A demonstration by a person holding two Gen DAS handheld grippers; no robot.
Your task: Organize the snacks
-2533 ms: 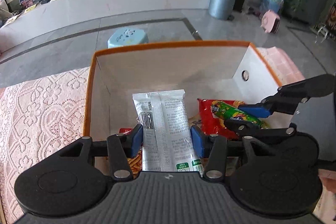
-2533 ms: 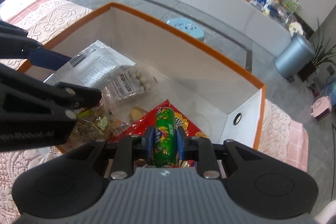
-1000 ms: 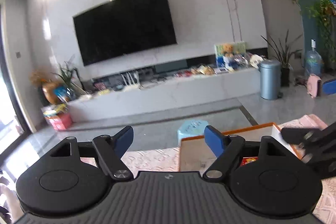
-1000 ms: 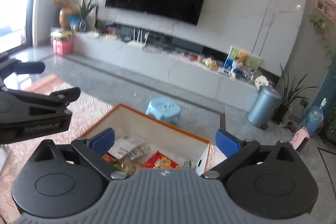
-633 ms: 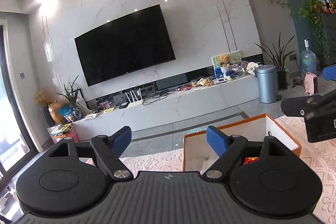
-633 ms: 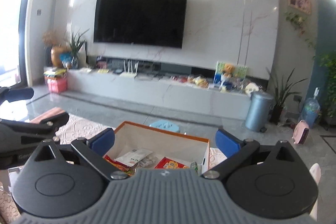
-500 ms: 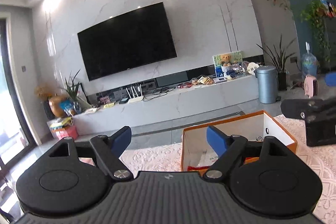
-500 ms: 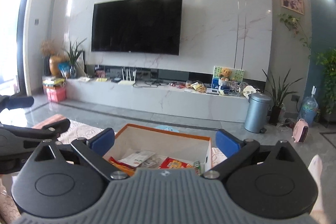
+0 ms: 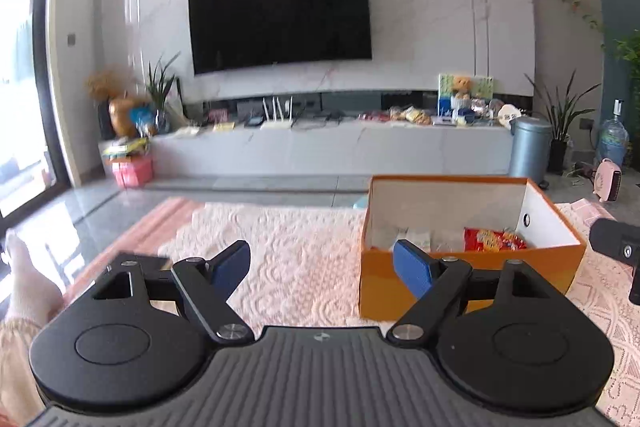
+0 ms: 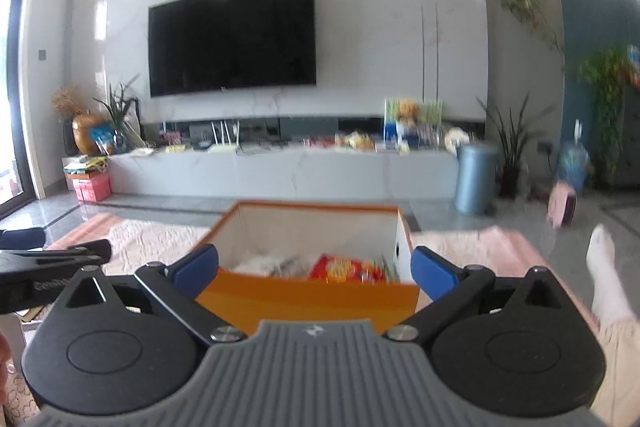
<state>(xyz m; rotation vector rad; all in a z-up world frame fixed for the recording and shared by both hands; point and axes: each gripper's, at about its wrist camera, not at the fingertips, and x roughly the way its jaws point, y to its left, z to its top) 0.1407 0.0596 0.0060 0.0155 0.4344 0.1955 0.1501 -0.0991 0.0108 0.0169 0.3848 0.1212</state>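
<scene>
Compared with 2.5 s earlier, both tools had let go and pulled back: the left hand-held gripper (image 9: 322, 263), which had pinched a white packet over the box, was now spread wide and empty, and the right hand-held gripper (image 10: 315, 269), which had pinched a green tube, was likewise spread with nothing between its fingers. Both cameras now looked level across the room at the orange box (image 9: 464, 277) instead of down into it — it stood on the pink lace cloth (image 9: 296, 247), in front of and to the right of the left hand-held gripper, and straight ahead of the right one. Inside the box lay a red packet (image 9: 494, 239) toward its right end and pale packets (image 9: 416, 239) toward its left; the green tube could not be made out. Judgement: the two snacks were deposited and the sorting looks finished or nearly so — no loose snack showed on the cloth around the box. The box sat upright, opening upward, its long axis running left–right across both views, broad side facing the cameras.
</scene>
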